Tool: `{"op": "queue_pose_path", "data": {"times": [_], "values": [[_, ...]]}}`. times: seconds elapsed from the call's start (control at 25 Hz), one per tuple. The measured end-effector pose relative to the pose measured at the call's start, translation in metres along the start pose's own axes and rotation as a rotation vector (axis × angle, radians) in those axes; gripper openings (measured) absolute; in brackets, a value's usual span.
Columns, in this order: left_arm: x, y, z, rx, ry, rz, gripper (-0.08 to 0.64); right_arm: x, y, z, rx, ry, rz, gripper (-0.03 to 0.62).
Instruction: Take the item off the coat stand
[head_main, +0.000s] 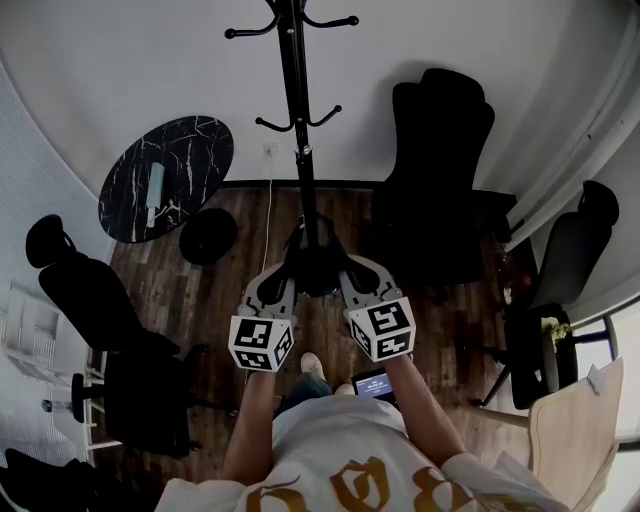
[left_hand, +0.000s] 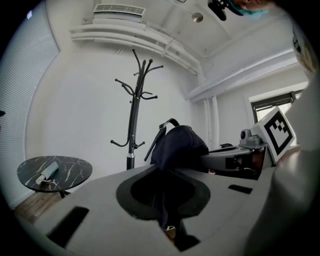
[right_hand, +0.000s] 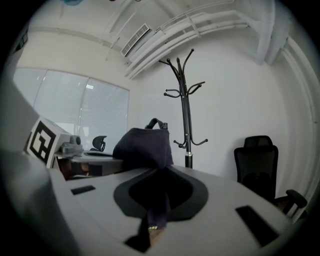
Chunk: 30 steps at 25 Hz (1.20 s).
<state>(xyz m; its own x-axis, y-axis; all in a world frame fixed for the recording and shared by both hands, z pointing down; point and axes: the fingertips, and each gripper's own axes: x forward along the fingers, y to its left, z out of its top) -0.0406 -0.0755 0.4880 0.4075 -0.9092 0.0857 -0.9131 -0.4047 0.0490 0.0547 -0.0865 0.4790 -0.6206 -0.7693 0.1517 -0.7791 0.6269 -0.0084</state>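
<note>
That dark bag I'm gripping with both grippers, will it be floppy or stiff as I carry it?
Probably floppy: the dark bag looks like soft cloth, with thin folds pinched in the left gripper and right gripper. It bulges between them, so it would likely sag if one lets go. The cloth looks matte, so it seems unlikely to slip.

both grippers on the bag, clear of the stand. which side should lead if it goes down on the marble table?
Left, likely. The left gripper and right gripper are both shut on the bag, but the marble table lies on the left side.
</note>
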Motion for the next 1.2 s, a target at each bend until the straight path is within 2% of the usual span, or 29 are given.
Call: {"op": "queue_pose_path", "data": {"times": [0.2, 1.2], "values": [[-0.006, -0.006, 0.002, -0.026, -0.010, -0.023, 0.031, -0.007, 0.002, 0.003, 0.001, -0.008, 0.002, 0.029], [-0.015, -0.009, -0.004, -0.023, -0.002, -0.014, 0.031, -0.015, 0.009, -0.003, -0.007, 0.013, 0.008, 0.028]]}}
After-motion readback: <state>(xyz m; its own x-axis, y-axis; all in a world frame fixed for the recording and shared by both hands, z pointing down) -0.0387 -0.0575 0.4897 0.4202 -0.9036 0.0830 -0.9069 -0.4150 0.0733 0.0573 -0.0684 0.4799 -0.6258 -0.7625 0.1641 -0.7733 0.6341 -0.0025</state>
